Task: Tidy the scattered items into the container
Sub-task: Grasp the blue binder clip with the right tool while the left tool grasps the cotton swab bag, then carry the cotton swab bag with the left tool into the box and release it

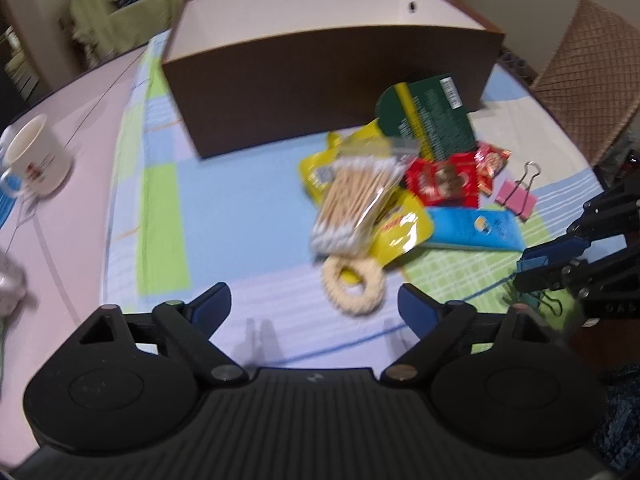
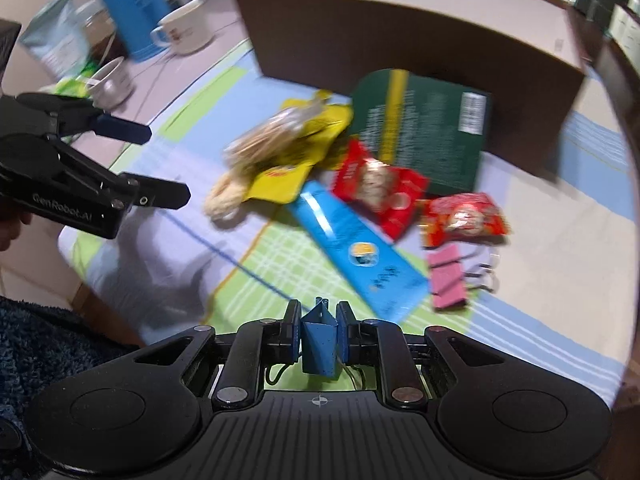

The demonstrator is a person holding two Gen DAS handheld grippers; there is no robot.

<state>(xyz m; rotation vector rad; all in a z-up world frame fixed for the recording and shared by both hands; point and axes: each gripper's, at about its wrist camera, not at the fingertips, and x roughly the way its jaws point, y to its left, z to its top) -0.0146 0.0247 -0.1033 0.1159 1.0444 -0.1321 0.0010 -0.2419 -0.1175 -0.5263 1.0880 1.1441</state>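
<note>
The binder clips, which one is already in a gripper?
The blue binder clip, pinched in the right gripper. The pink binder clip lies on the cloth.

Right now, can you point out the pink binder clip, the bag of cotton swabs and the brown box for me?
pink binder clip (image 2: 448,280), right wrist view, on its pink body.
bag of cotton swabs (image 1: 356,204), left wrist view, middle of the swab sticks.
brown box (image 1: 320,88), left wrist view, on its near outer wall.

Packets (image 1: 404,184) heaped before the box (image 1: 328,84) — mug (image 1: 38,160) left.
</note>
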